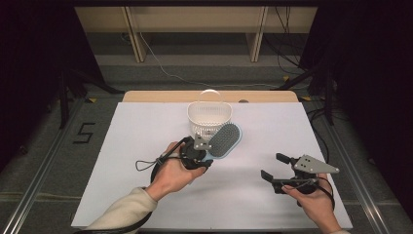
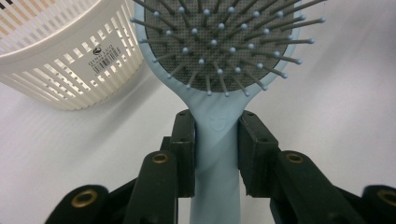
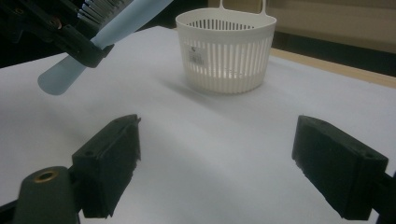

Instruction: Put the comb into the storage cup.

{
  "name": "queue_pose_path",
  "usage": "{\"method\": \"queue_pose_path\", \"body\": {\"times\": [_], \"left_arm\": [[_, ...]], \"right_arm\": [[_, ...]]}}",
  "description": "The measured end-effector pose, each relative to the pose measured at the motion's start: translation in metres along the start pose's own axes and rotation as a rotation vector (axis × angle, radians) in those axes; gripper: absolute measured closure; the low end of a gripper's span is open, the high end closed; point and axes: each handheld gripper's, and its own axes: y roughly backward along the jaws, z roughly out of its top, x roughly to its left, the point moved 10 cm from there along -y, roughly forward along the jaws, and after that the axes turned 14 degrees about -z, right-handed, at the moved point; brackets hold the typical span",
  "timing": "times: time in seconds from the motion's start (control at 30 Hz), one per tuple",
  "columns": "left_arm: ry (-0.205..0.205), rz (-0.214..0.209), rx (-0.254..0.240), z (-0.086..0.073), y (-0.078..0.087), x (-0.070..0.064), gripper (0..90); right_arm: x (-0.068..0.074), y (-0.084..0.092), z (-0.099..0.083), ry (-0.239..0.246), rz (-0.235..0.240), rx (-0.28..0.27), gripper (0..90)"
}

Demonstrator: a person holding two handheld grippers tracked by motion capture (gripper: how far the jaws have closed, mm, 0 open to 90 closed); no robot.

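A light blue hairbrush (image 1: 224,140) with a grey bristle pad is lifted off the white table sheet, its head close to the white slatted basket (image 1: 209,117). My left gripper (image 1: 207,157) is shut on the brush's handle (image 2: 217,154), both pads pressed against its sides just below the head. The basket (image 2: 60,56) stands upright to the left of the brush head in the left gripper view. My right gripper (image 1: 274,166) hovers low over the sheet at the right, jaws wide apart with nothing between them. In the right gripper view the basket (image 3: 226,49) stands ahead and the held brush (image 3: 107,32) is at upper left.
A white sheet (image 1: 146,146) covers the tabletop, whose wooden far edge (image 1: 160,96) shows behind the basket. Table legs and cables lie on the floor beyond. Aluminium rails run along both sides of the table.
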Motion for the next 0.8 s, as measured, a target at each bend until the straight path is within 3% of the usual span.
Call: {"method": "queue_pose_path", "body": {"times": [0.8], "left_arm": [[0.011, 0.017, -0.079, 0.0089, 0.0052, 0.0045, 69.5]], "right_arm": [[0.0002, 0.0, -0.0002, 0.001, 0.002, 0.001, 15.9]]}}
